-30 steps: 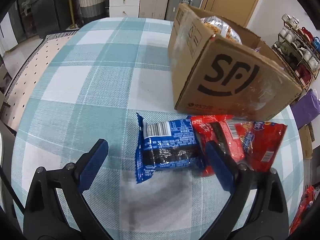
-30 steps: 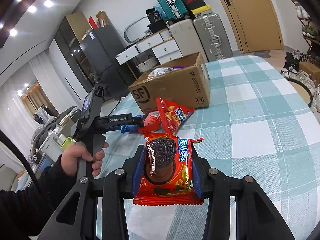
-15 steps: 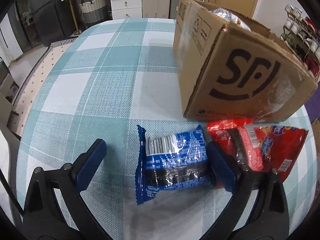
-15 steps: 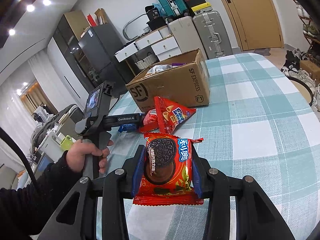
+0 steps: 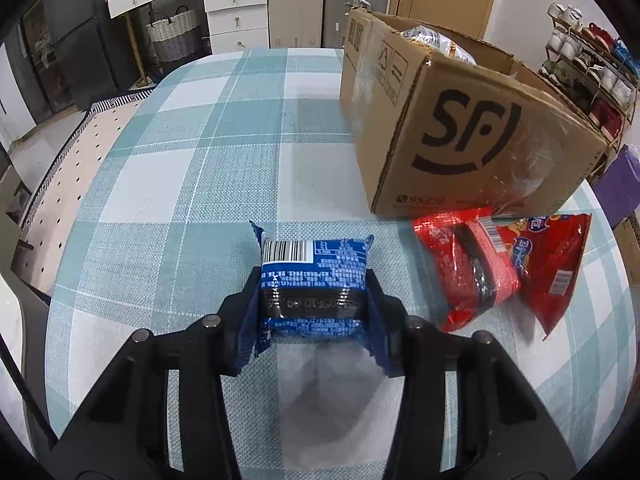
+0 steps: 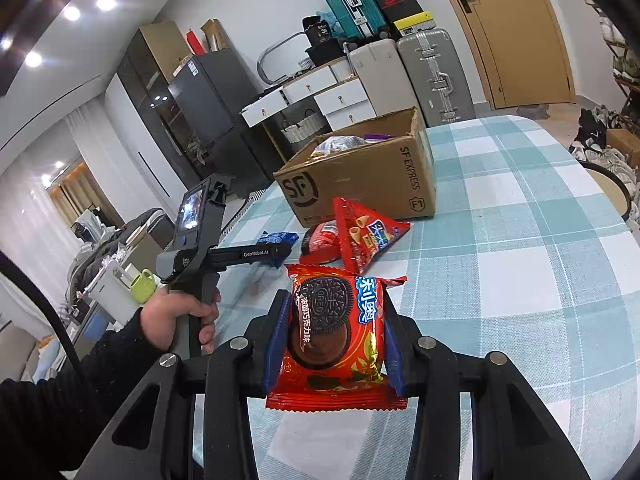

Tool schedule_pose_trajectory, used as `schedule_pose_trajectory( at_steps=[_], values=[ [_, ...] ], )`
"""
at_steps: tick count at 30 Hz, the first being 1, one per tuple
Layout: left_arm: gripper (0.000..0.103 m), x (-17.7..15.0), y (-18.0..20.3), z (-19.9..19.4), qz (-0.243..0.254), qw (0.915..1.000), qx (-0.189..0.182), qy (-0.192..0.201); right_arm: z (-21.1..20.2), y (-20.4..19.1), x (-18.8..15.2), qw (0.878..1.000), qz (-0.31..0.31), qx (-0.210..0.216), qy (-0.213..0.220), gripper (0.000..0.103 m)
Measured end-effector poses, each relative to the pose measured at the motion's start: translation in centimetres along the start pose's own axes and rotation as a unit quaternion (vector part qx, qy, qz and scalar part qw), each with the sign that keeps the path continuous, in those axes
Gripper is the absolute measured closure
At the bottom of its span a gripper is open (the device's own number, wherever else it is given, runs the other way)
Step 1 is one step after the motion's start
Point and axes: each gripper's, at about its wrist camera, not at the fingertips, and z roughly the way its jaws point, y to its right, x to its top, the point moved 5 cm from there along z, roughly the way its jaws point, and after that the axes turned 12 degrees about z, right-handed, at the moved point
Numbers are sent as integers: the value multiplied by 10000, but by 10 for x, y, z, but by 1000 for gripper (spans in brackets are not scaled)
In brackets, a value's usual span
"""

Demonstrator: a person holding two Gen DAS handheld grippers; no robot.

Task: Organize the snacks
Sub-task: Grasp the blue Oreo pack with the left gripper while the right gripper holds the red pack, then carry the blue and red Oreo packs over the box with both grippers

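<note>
Your left gripper (image 5: 314, 300) had just closed on the blue cookie pack (image 5: 314, 280); your right gripper (image 6: 332, 332) clamped the red one (image 6: 334, 332). Two red packs (image 5: 504, 264) awaited the box (image 5: 460, 132).

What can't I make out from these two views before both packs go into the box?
- Cardboard box contents: left wrist view, near wall hides all but one bag top; right wrist view, too small.
- Blue cookie pack front: left wrist view shows only its back.
- Red cookie pack underside: right wrist view, hidden.
- Blue pack in right wrist view: left claw covers most.
</note>
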Motion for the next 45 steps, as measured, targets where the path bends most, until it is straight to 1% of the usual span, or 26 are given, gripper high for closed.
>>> schedule_pose_trajectory(
  at_steps=[2,4,6,9,11,15,21,22,24,26,30,34,36,37,41,45],
  values=[
    [61,-3,3,-4,99,9999,-60,14,0,-2,0,10000,-12,7,4,61],
    [61,-7,9,-9,190,9995,-248,71,-1,-3,0,10000,-6,34,19,61],
    [61,-11,14,-13,328,9993,-191,62,-2,-3,0,10000,11,59,25,61],
    [61,-18,16,-24,299,9991,-243,155,-2,-5,1,9999,41,93,11,61],
    [61,-23,18,-38,338,9989,-177,265,-2,-7,1,9999,11,103,25,61],
    [61,-31,24,-67,404,9978,-167,488,-1,-16,0,9998,-156,82,21,61],
    [61,-38,43,-123,473,9943,-304,904,-1,-29,0,9994,-316,164,35,61],
    [61,-39,46,-131,534,9937,-261,952,-1,-31,1,9993,-341,169,38,61],
    [61,-39,56,-150,755,9904,-25,1157,-3,-38,3,9988,-429,210,81,61],
    [61,-37,66,-167,907,9873,44,1302,-6,-44,6,9984,-516,222,117,61],
    [61,-21,78,-194,1049,9829,-49,1512,-11,-56,20,9970,-690,291,192,61],
    [61,6,87,-222,1278,9756,31,1785,-16,-65,46,9957,-806,327,324,61],
    [60,19,89,-231,1324,9737,-26,1854,-18,-69,66,9954,-813,305,407,61],
    [60,29,90,-235,1337,9731,-125,1873,-19,-71,74,9952,-812,340,430,61],
    [60,61,95,-251,1489,9678,-21,2028,-17,-80,113,9935,-940,332,545,61],
    [60,95,99,-252,1594,9660,18,2035,-5,-85,149,9929,-1000,356,544,61]
  ],
)
